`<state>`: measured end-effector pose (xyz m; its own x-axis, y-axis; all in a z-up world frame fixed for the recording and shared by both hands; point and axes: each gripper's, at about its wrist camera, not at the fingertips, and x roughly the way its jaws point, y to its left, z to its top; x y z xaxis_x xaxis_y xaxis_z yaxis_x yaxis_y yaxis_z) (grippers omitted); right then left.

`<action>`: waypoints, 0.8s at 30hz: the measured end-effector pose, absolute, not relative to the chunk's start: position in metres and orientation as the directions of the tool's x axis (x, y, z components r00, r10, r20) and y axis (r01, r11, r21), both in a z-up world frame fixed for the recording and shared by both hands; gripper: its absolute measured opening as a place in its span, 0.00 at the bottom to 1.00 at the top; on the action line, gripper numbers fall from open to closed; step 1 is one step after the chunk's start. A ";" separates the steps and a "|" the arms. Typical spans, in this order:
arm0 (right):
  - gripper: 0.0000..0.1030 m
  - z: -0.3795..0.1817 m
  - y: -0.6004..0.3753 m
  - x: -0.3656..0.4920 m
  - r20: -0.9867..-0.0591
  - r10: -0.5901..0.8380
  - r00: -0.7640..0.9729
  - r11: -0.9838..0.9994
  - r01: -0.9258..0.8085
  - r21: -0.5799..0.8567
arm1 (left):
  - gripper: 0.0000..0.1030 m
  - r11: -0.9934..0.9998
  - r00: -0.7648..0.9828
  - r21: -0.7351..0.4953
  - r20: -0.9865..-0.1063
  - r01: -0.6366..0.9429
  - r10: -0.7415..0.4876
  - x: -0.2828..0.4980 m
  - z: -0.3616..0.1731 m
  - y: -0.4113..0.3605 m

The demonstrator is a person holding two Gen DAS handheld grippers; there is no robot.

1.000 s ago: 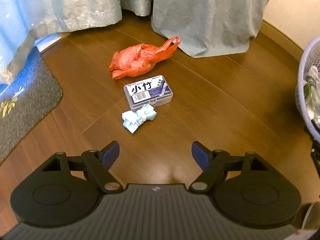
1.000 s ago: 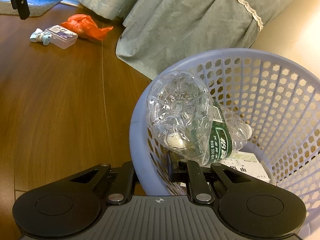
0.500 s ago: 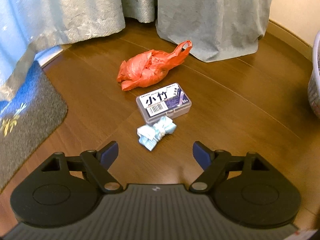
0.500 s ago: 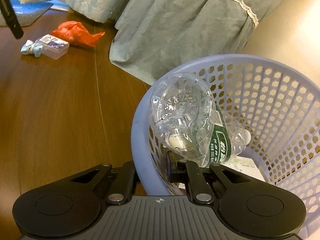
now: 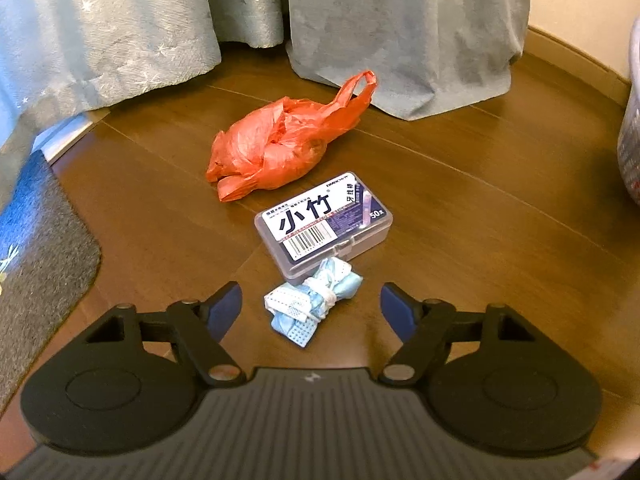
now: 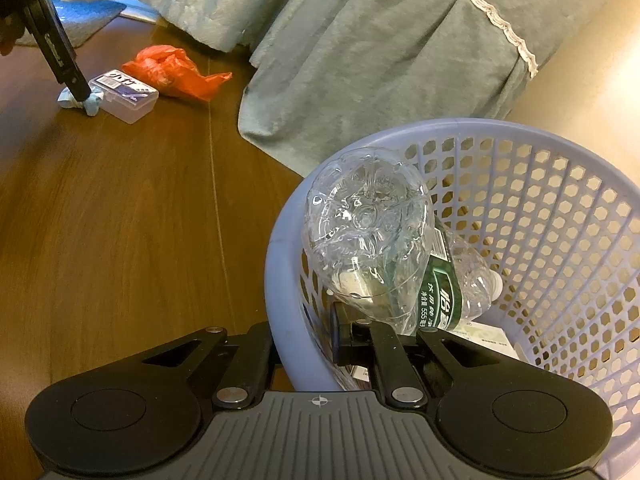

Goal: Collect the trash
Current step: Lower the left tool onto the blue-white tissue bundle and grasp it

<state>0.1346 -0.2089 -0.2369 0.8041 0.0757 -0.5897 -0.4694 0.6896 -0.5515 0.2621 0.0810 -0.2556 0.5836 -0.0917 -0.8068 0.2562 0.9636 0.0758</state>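
Note:
A crumpled light-blue wad (image 5: 314, 304) lies on the wooden floor, between the blue pads of my left gripper (image 5: 311, 302). Its jaws are closing, but the pads stand clear of the wad on both sides. Just beyond the wad sit a clear plastic box with a printed label (image 5: 324, 224) and a crumpled red plastic bag (image 5: 280, 144). My right gripper (image 6: 302, 340) is shut on the rim of the lavender mesh basket (image 6: 280, 248), one finger outside the wall and one inside. An empty clear bottle (image 6: 368, 232) leans in the basket.
Grey-green curtains (image 5: 404, 32) hang to the floor behind the trash. A grey and blue mat (image 5: 36, 240) lies at the left. The basket's wall (image 5: 630, 140) shows at the right edge of the left wrist view. Paper packaging (image 6: 488, 336) lies in the basket bottom.
My left gripper has come down and forward, so the blue wad now sits between its pads, and the jaws have narrowed a little. The right gripper still grips the basket rim.

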 end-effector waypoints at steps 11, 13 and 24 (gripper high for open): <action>0.06 -0.239 -0.210 0.130 -0.590 0.074 0.804 0.683 -0.472 -0.557 | 0.42 0.961 0.540 0.083 -0.838 0.263 -0.075 0.268 -0.274 0.085; 0.06 -0.239 -0.211 0.129 -0.590 0.073 0.804 0.686 -0.470 -0.556 | 0.36 0.959 0.539 0.081 -0.838 0.271 -0.081 0.265 -0.272 0.085; 0.06 -0.238 -0.209 0.130 -0.586 0.079 0.806 0.693 -0.467 -0.549 | 0.48 0.961 0.538 0.090 -0.840 0.263 -0.069 0.265 -0.268 0.084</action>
